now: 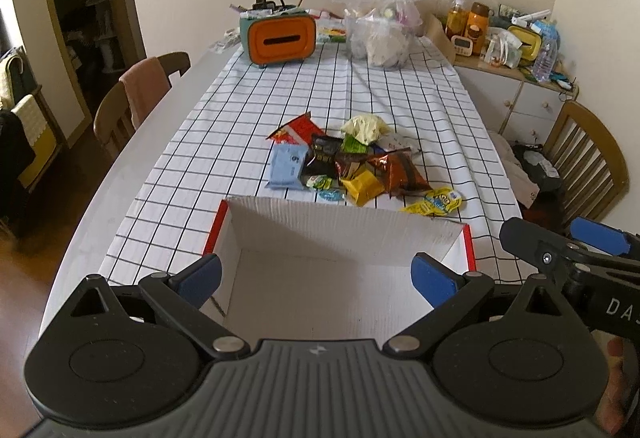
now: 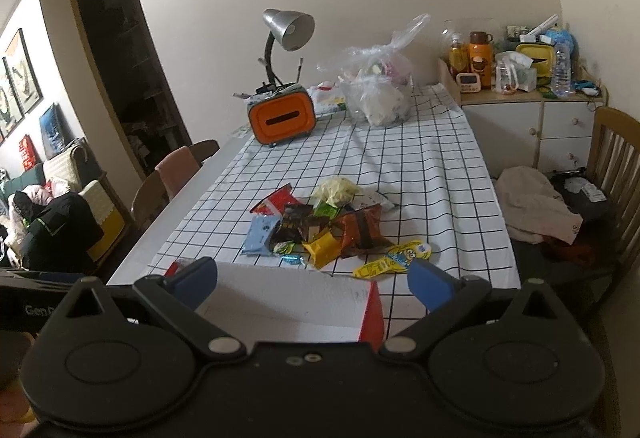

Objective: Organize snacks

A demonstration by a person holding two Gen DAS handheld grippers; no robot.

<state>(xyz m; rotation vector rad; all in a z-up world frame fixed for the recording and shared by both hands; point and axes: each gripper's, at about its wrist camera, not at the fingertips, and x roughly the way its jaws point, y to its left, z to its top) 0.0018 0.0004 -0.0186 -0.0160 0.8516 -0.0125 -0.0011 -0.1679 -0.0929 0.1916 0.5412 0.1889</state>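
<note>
Two grippers hover with jaws spread and empty, the left gripper (image 1: 316, 280) over the white box (image 1: 340, 234), the right gripper (image 2: 314, 284) at what seems its right edge; the snack pile (image 1: 352, 166) lies on the checked tablecloth (image 1: 400, 98) just beyond the box.

Desk (image 1: 104, 222) is wearing a grid cloth (image 1: 400, 106). Snack pile (image 1: 352, 166) is sitting mid-desk, open box (image 1: 344, 238) at near edge, orange holder (image 1: 280, 38), bag (image 1: 380, 34) along far edge.

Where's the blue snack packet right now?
In both wrist views the blue snack packet lies flat on the checked tablecloth, at the left edge of the snack pile, just beyond the box.
</note>
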